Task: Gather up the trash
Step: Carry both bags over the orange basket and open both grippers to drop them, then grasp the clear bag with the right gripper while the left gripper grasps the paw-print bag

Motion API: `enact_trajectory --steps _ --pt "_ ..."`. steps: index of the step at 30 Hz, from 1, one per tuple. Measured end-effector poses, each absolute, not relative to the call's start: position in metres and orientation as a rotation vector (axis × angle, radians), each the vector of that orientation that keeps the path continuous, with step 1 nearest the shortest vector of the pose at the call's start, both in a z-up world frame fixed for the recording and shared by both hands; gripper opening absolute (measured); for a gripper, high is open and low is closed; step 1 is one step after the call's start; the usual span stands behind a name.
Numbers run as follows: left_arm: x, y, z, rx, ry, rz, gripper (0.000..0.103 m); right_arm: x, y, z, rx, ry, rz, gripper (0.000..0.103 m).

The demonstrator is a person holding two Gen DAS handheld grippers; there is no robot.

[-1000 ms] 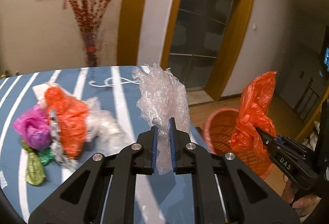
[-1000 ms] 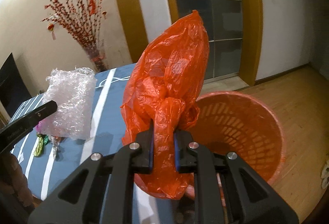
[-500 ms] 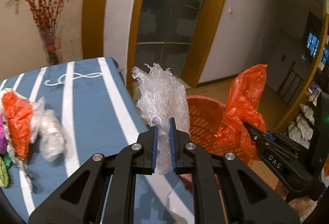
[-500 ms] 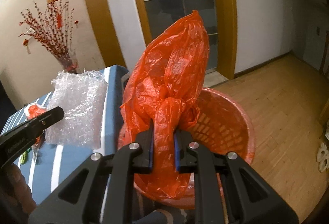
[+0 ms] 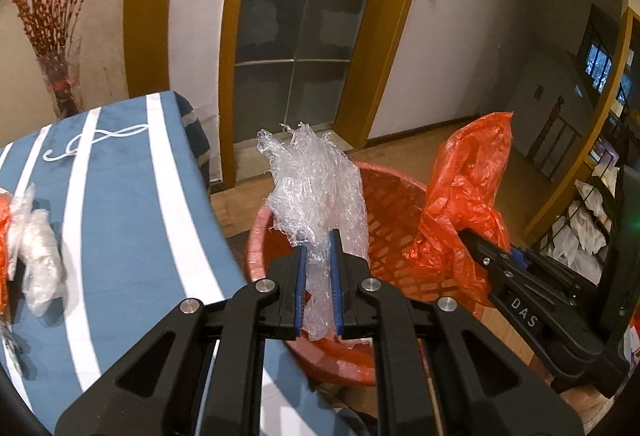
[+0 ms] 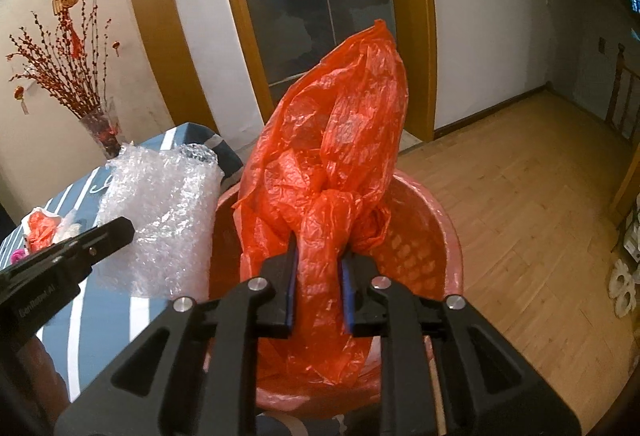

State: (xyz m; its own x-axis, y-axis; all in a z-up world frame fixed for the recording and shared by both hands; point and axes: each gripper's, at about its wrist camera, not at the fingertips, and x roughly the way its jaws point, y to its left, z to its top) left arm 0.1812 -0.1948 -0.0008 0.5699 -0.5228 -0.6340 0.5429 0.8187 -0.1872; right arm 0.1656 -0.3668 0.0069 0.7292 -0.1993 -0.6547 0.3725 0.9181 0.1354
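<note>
In the left wrist view my left gripper [image 5: 318, 236] is shut on a crumpled sheet of clear bubble wrap [image 5: 316, 188], held over the left rim of the orange plastic basket [image 5: 256, 236] that stands on the floor beside the table. My right gripper [image 6: 319, 248] holds a knotted orange plastic bag [image 6: 340, 124] upright above the basket [image 6: 424, 236]; its jaws are opening, and the bag still fills the gap between the pads. Each wrist view shows the other tool: the right gripper [image 5: 468, 236] with the orange bag [image 5: 468, 188], and the left gripper [image 6: 120, 232] with the bubble wrap [image 6: 160, 204].
The blue, white-striped tablecloth [image 5: 120, 176] ends just left of the basket. On it lie a clear plastic wad [image 5: 40, 252] and an orange bag [image 6: 40, 232]. A vase of red branches [image 6: 100, 124] stands by the wall. Wooden floor [image 6: 520, 196] stretches to the right.
Both grippers have swung right from over the table to over the basket and dropped a little. The right jaws stand wider around the orange bag than before.
</note>
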Motion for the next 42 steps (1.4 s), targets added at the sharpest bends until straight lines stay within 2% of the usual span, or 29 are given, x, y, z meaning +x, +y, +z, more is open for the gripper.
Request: enact_trajectory --steps 5,8,13,17,19,21,27,42 --pt "0.185 -0.205 -0.009 0.022 0.772 -0.629 0.011 0.171 -0.377 -0.001 0.295 0.701 -0.331 0.028" --pt "0.187 -0.208 -0.014 0.034 0.792 -0.623 0.021 0.172 -0.38 -0.005 0.295 0.706 -0.339 0.037" --pt "0.187 -0.202 -0.02 0.038 0.81 -0.596 0.031 0.167 -0.384 -0.01 0.302 0.709 -0.358 0.051" --pt "0.184 -0.192 -0.019 0.046 0.802 -0.549 0.048 0.163 -0.385 -0.011 0.301 0.711 -0.369 0.057" --pt "0.184 -0.185 -0.019 0.049 0.798 -0.53 0.052 0.163 -0.384 -0.01 0.301 0.711 -0.37 0.061" --pt "0.183 -0.176 -0.019 0.056 0.794 -0.507 0.057 0.161 -0.382 -0.009 0.3 0.71 -0.367 0.062" --pt "0.179 -0.148 -0.018 0.061 0.786 -0.45 0.062 0.158 -0.365 -0.004 0.289 0.709 -0.34 0.063" --pt "0.169 -0.029 -0.006 -0.002 0.735 -0.24 0.065 0.179 -0.268 0.015 0.217 0.718 -0.155 0.064"
